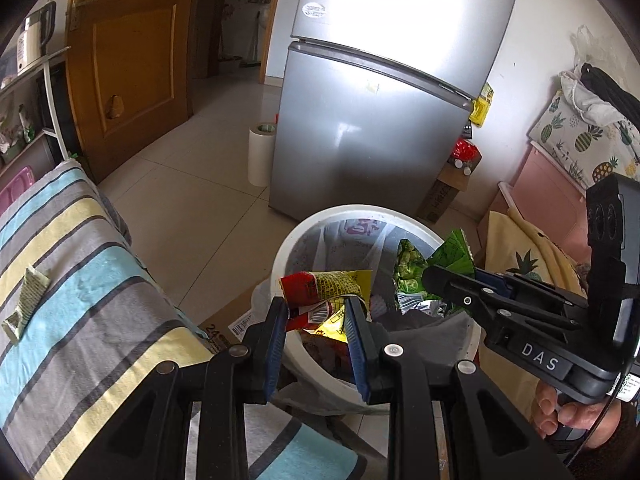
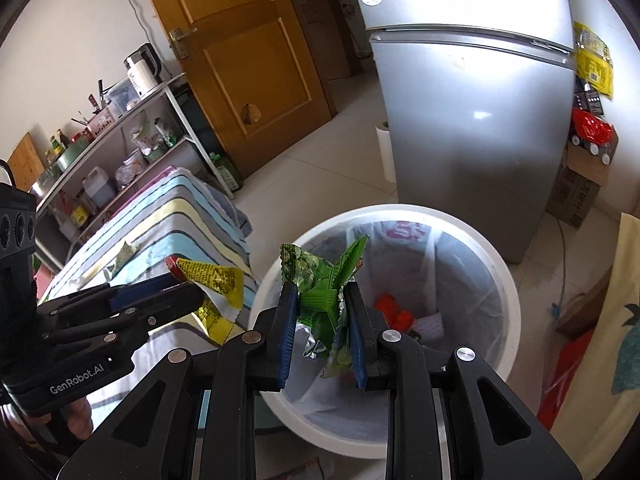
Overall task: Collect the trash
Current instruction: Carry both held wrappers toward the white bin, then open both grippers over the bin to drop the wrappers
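Note:
My left gripper (image 1: 317, 304) is shut on a crumpled red and yellow wrapper (image 1: 324, 286), held over the near rim of a round white bin (image 1: 294, 240) lined with a clear bag. My right gripper (image 2: 321, 292) is shut on a green snack wrapper (image 2: 320, 276) above the same bin (image 2: 508, 280). Each wrist view shows the other gripper too: the right one (image 1: 430, 276) with its green wrapper (image 1: 452, 254), and the left one (image 2: 192, 286) with its yellow wrapper (image 2: 212, 280). Red trash (image 2: 394, 312) lies inside the bin. A small folded wrapper (image 1: 26, 302) rests on the striped cloth.
A silver fridge (image 1: 372, 120) stands just behind the bin. A table with a striped cloth (image 1: 80, 280) is to the left, a shelf with a kettle (image 2: 142, 68) beyond it, and a wooden door (image 1: 132, 60) at the back. Cardboard boxes (image 2: 576, 196) and pineapple-print cloth (image 1: 584, 136) crowd the right side.

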The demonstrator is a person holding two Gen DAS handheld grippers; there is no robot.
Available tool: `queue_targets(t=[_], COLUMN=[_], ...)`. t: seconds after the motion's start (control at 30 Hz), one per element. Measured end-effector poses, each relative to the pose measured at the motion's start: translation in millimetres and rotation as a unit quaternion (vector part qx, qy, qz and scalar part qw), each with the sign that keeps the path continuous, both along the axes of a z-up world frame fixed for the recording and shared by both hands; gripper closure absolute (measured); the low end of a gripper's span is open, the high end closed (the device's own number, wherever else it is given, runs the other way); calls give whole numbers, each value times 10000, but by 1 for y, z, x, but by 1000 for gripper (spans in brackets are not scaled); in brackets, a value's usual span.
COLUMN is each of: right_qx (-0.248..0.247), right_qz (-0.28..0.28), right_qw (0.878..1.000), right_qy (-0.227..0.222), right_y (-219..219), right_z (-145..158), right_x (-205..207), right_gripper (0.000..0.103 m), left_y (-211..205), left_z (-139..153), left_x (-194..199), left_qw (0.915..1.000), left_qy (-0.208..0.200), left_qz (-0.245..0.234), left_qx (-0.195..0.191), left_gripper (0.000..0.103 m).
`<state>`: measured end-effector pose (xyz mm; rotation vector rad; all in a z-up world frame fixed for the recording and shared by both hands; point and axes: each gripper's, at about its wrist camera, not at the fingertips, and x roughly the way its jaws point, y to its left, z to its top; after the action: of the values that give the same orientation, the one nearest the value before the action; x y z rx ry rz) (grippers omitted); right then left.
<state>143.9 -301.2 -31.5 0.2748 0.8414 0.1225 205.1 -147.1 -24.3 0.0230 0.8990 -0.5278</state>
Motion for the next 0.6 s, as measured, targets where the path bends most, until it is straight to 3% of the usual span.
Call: queue_targets(t=[0.5,0.6], right_qx=[-109,-97], right_qz=[-285,-285], right_qw=[9981,9978], right_qy=[528,599], right_y=[-32,-32], right_z=[-39,-41], right_x=[6,7], right_gripper=[74,71], left_y=[-36,-34], left_z=[-29,-32], left_x=[11,13], left_qw=[9988,9987], left_qy=[431,463], left_qz=[-195,-153], left_qx=[144,152], left_gripper=[72,57])
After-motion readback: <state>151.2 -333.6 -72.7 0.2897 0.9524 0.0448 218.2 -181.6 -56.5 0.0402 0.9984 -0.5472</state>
